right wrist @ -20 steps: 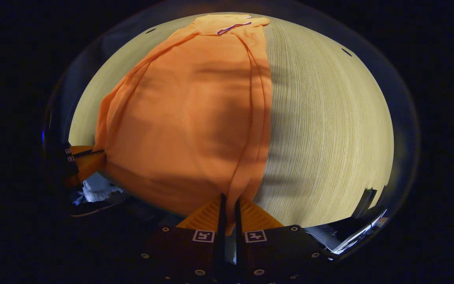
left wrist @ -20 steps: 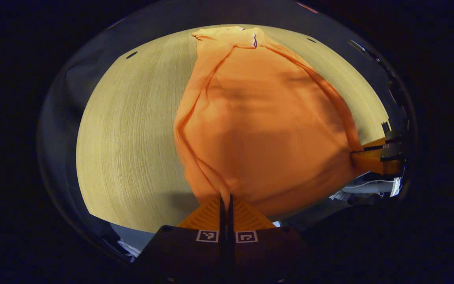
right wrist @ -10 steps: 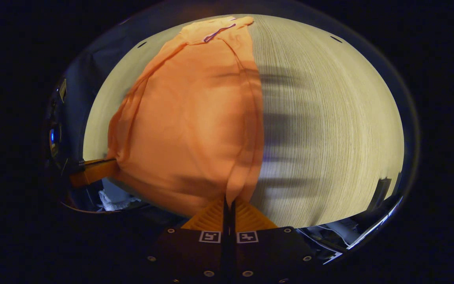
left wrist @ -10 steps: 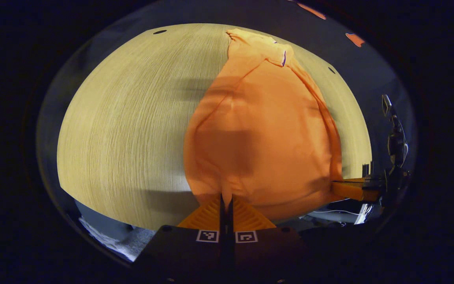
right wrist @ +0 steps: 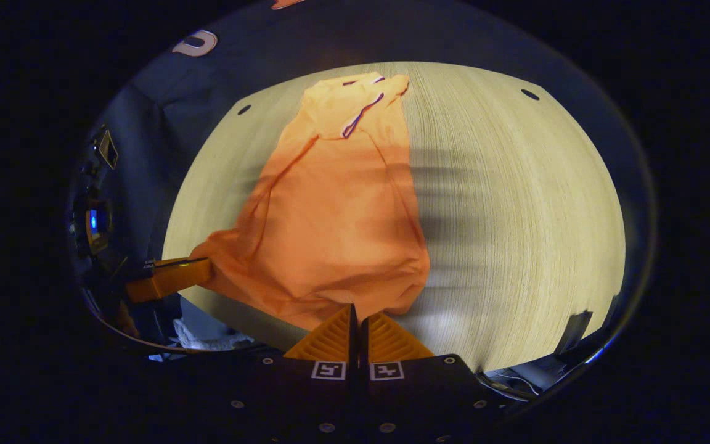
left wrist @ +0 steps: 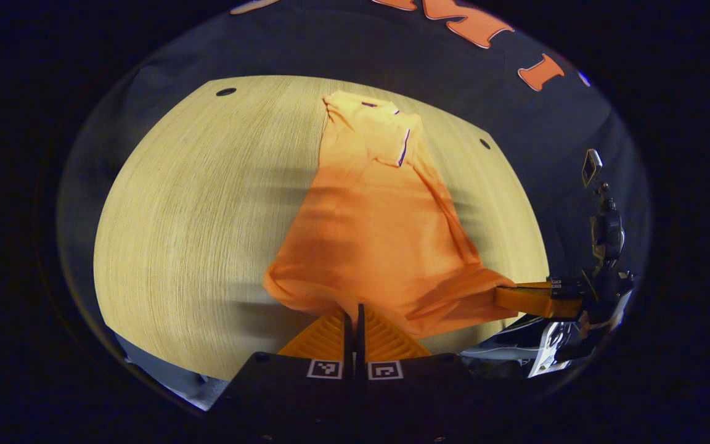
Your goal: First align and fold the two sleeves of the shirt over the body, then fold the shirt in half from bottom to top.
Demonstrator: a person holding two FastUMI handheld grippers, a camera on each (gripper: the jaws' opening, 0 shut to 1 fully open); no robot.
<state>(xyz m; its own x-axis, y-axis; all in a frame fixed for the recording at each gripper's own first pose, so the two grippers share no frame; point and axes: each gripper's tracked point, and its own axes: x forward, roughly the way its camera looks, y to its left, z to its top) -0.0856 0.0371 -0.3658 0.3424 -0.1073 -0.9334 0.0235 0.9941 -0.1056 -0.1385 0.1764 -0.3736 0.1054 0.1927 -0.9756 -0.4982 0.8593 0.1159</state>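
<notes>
An orange shirt lies lengthwise on the round, pale wooden table, its purple-trimmed collar at the far end. In the left gripper view my left gripper is shut on the near hem's left corner. Off to the right, the right gripper pinches the other hem corner. The right gripper view shows the shirt and its collar, with my right gripper shut on the hem. There the left gripper holds the far hem corner. Between both corners the hem sags slightly.
Small dark holes mark the table's far rim. A device on a stand is beyond the table's right side, and appears again as a device with a blue light. Pale clutter lies below the near table edge.
Both grippers, still shut on the hem, have drawn back toward the table's near edge. The shirt now looks smaller and lies flatter and stretched out, and the booth wall has come into view.
</notes>
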